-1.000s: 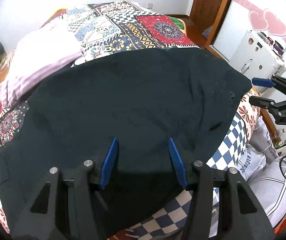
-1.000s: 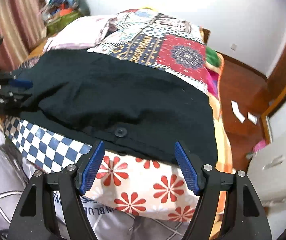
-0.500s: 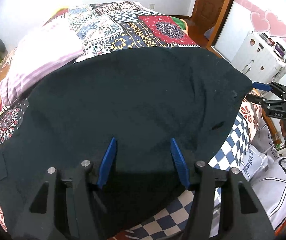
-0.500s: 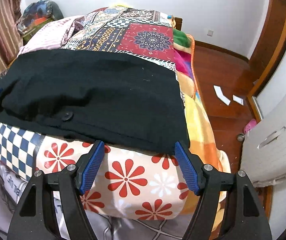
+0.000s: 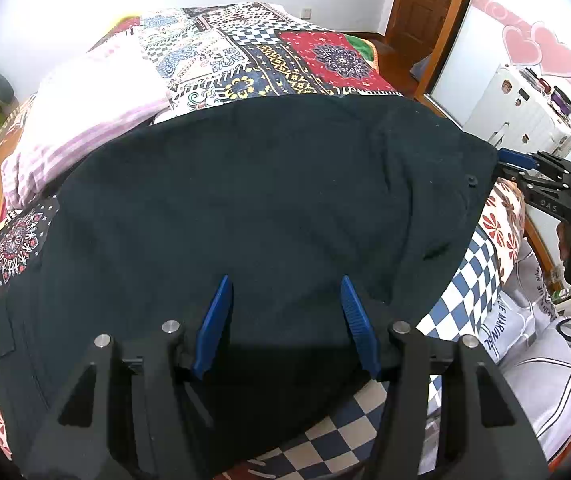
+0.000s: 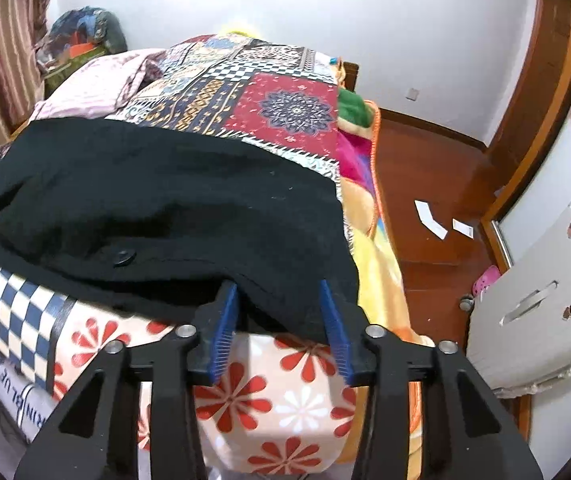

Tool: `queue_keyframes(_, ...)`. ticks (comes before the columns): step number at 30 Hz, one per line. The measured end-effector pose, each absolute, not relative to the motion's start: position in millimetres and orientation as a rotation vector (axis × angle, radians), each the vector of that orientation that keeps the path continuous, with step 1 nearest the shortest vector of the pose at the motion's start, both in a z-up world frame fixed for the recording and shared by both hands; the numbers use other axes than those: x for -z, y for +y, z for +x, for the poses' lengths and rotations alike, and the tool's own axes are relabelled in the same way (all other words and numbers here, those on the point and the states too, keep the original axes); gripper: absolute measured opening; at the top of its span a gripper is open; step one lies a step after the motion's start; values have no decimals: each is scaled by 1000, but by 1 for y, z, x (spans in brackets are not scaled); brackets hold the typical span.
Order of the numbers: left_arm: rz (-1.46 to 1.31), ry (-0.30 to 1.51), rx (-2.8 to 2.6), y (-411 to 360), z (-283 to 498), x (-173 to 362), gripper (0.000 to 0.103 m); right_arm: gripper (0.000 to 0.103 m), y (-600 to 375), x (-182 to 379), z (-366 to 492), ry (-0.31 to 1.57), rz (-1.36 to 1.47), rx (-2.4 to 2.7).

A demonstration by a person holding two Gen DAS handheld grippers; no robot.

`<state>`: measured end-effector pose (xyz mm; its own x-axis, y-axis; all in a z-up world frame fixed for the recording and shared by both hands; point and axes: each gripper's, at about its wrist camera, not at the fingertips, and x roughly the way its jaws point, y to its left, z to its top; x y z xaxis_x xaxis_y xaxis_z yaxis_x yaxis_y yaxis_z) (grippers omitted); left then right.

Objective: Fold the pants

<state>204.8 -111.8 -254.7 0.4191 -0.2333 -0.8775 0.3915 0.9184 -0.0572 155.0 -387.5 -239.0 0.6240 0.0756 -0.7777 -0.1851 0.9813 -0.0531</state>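
A bed under a patchwork quilt fills both views. The black fabric pants lie spread across it (button toward three o'clock). The left gripper stands half open over the cloth, gripping nothing. The right gripper is closing, the pants' near-right corner between its blue pads.

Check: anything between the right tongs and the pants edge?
Nothing visible. The right tongs are closing with the near edge of the black pants already between the blue pads, and no other item lies there.
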Motion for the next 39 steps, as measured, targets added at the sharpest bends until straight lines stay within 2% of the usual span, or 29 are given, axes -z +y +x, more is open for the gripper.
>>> queue_keyframes(3, 164, 1071, 396, -111, 205, 255, 57, 38, -385, 249, 156, 918, -161, -163)
queue_keyframes(7, 164, 1072, 395, -112, 206, 255, 58, 47, -385, 253, 159, 901, -161, -144)
queue_keyframes(10, 164, 1070, 392, -112, 206, 254, 58, 47, -390, 256, 165, 902, -106, -151)
queue_keyframes(12, 163, 1070, 391, -112, 205, 254, 58, 37, -388, 254, 165, 890, -107, -167)
queue_keyframes(13, 162, 1071, 391, -112, 206, 254, 58, 20, -388, 252, 165, 886, -100, -177)
queue_keyframes(14, 161, 1072, 391, -112, 206, 254, 58, 13, -388, 251, 164, 886, -95, -183)
queue_keyframes(19, 158, 1073, 387, -111, 207, 255, 61, 9, -395, 238, 152, 831, -85, -175)
queue_keyframes(27, 126, 1084, 380, -100, 212, 256, 71, 8, -414, 234, 157, 821, -20, -151)
queue_keyframes(36, 131, 1079, 383, -98, 213, 249, 71, 8, -403, 256, 157, 892, -134, -154)
queue_keyframes(39, 126, 1077, 382, -97, 213, 250, 71, 22, -406, 248, 153, 932, -163, -153)
